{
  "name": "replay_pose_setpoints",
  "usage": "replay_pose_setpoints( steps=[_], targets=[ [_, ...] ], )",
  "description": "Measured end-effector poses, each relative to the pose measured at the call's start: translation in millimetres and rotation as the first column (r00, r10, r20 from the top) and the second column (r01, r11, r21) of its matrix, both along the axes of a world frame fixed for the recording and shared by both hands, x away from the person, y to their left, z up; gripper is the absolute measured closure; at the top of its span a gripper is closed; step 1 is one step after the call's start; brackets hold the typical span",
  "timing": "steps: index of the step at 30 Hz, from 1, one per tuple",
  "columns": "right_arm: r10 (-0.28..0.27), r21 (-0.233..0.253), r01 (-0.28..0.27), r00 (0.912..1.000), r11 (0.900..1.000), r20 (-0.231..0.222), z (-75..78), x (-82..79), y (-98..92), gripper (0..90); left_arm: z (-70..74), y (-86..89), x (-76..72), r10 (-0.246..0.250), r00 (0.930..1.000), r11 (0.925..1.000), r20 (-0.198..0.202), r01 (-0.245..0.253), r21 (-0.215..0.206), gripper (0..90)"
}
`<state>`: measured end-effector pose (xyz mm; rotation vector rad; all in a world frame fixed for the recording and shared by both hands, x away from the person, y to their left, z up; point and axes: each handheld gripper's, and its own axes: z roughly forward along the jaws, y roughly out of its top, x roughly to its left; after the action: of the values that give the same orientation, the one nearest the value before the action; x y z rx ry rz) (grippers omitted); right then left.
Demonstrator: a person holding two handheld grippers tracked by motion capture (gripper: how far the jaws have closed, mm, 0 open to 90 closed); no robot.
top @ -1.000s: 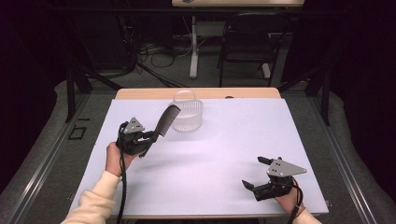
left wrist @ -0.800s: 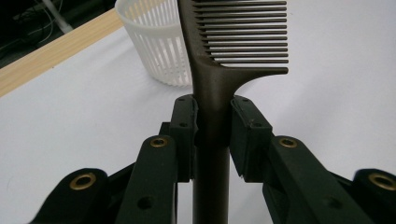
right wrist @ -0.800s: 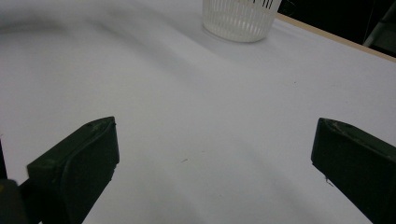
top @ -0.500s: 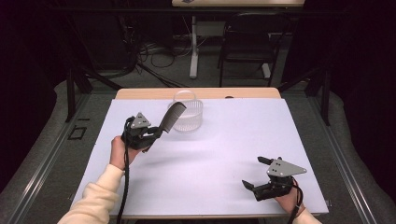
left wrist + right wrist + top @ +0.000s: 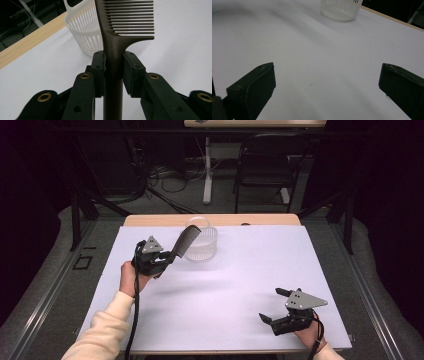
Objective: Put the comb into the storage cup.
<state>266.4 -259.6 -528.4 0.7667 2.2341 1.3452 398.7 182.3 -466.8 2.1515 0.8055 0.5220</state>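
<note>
We see the white table (image 5: pixel 240 270) brightly lit against dark surroundings, soft shadows lying across it; in the gripper views the near black jaws blur, and the basket (image 5: pixel 340 8) looks soft.

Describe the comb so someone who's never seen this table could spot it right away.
Start at the white table and find the white slatted basket near its far edge. Just left of it, the left gripper holds a dark brown comb by its handle, lifted and slanting toward the basket; nothing else is toothed.

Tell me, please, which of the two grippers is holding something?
The left gripper, by the white basket: its jaws clamp the handle of a dark comb. The right gripper rests near the table's front edge, jaws wide apart.
</note>
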Motion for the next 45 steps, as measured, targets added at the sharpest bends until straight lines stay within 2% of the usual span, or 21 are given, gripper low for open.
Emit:
replay_pose_setpoints(
  steps=[15,17,22,35,45],
  targets=[
    [0.005,-0.01,-0.005,1.0,1.0,-0.008,-1.5,0.5,1.4,0.3,11.0,-1.4,9.4,0.001,0.9997,0.9999,0.024,-0.002,0.01,72.1],
    [0.004,-0.007,-0.004,0.9999,1.0,-0.012,-1.3,0.2,0.7,0.2,12.9,-1.7,10.8,0.003,0.9997,1.0,0.025,-0.003,-0.001,72.1],
    [0.001,-0.002,-0.001,0.9999,1.0,-0.013,-1.6,0.7,-0.7,0.3,15.3,-2.2,16.3,0.007,0.9996,0.9999,0.026,-0.007,0.011,72.1],
    [0.005,-0.006,-0.005,0.9999,1.0,-0.013,-2.1,1.1,0.4,0.3,24.8,-0.5,27.2,0.02,0.9992,0.9998,0.036,-0.019,-0.006,72.1],
    [0.008,-0.01,-0.008,0.9999,1.0,-0.015,-2.3,1.6,0.8,0.3,29.9,-3.2,32.5,0.022,0.9987,0.9998,0.046,-0.022,-0.001,72.1]
  ],
)
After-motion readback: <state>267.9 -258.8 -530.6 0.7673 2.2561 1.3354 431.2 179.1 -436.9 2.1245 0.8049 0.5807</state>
